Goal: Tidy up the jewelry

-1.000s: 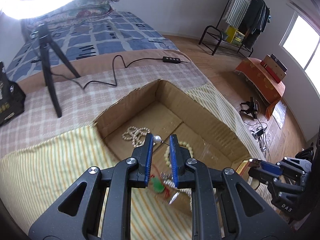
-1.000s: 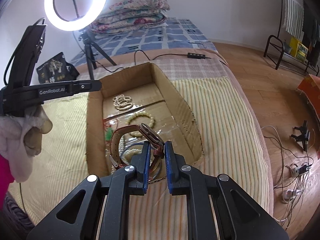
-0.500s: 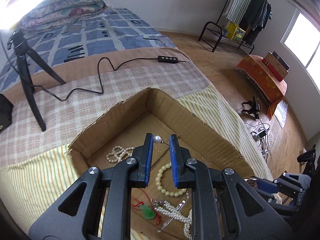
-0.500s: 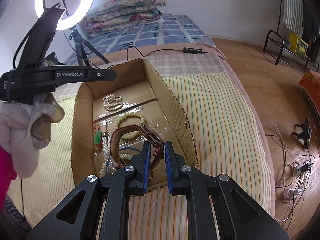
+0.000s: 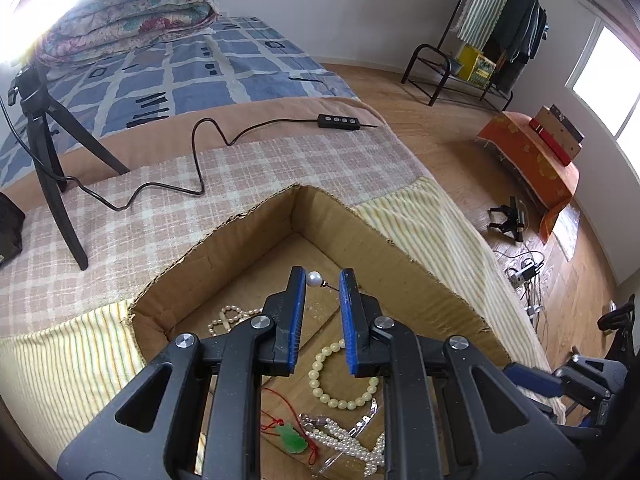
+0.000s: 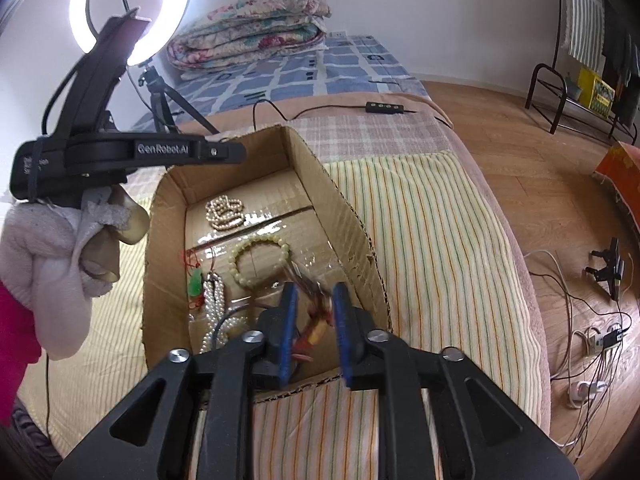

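Note:
An open cardboard box [image 5: 404, 258] [image 6: 344, 216] sits on the striped bed cover. Inside lie a cream bead bracelet [image 5: 340, 376] [image 6: 260, 260], pearl strands [image 5: 230, 316] [image 6: 224, 212], a white pearl necklace [image 5: 348, 444] [image 6: 214, 300] and a green pendant on red cord [image 5: 294, 438] [image 6: 195, 284]. My left gripper [image 5: 323, 280] holds a pearl earring [image 5: 314, 279] between its fingers, above the box. My right gripper [image 6: 314, 300] has parted over the box's near end; the brown leather watch [image 6: 314, 320] is blurred, dropping between its fingers.
A ring light [image 6: 132, 8] on a black tripod [image 5: 44, 152] stands behind the box, with a cable and remote [image 5: 340, 121] on the checked blanket. Folded quilts [image 6: 248, 28] lie at the bed head. Floor, cables and a clothes rack are to the right.
My right gripper has opened and the watch is falling from it into the box. My left gripper has moved further over the box, still holding the earring.

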Available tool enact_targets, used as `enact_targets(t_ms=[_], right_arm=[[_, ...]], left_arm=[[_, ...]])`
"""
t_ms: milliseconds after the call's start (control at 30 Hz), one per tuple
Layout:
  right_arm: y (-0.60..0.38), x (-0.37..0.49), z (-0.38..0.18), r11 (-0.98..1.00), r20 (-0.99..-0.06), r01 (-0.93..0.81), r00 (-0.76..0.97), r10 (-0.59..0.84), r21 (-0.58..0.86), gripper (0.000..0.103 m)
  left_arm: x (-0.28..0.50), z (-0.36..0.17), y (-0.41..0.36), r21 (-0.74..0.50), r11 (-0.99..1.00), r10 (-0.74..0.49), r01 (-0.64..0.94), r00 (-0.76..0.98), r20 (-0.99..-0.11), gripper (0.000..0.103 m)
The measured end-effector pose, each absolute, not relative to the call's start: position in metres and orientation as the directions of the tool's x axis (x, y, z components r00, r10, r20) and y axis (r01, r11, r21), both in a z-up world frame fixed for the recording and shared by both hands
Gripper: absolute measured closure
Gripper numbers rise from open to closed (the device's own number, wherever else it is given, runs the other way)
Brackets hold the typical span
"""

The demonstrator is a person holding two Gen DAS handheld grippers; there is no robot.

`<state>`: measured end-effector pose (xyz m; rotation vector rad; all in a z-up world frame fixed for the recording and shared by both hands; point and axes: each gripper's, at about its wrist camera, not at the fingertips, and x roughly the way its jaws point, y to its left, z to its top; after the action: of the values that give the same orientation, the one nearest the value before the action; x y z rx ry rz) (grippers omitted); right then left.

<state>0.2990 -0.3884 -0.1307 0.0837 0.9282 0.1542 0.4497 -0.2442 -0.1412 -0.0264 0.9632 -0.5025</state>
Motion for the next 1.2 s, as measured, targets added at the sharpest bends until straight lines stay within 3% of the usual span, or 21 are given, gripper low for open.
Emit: enact_targets(t_ms=[67,233,300,667,1200], right_arm=[[-0.388,0.299,-0.128,0.986,-0.784,-0.101,0.598,0.169,0.135,0.064],[-0.385,0.297,-0.124,0.986,-0.775,-0.105,0.610,0.166,0.129,0.063],[-0.383,0.296,-0.123,0.987,-0.777,-0.106,0.609,0.161,0.122,0.056],[-0.375,0.275,-0.104,0.988,-0.770,-0.117,0.621,0.150,0.098,0.056],[-0.353,0.223,-0.038,0.990,-0.706,-0.135,0.696,0.128,0.046,0.056]], left_arm=[[0.449,-0.140,-0.243,-0.242,0.886,-0.422,0.396,0.469,-0.776,0.074],[0.446,-0.136,-0.241,-0.232,0.890,-0.413,0.393,0.481,-0.773,0.072],[0.444,-0.134,-0.241,-0.226,0.890,-0.412,0.397,0.482,-0.773,0.072],[0.415,-0.108,-0.228,-0.211,0.890,-0.411,0.404,0.510,-0.756,0.072],[0.331,-0.027,-0.202,-0.163,0.884,-0.423,0.438,0.602,-0.678,0.072]])
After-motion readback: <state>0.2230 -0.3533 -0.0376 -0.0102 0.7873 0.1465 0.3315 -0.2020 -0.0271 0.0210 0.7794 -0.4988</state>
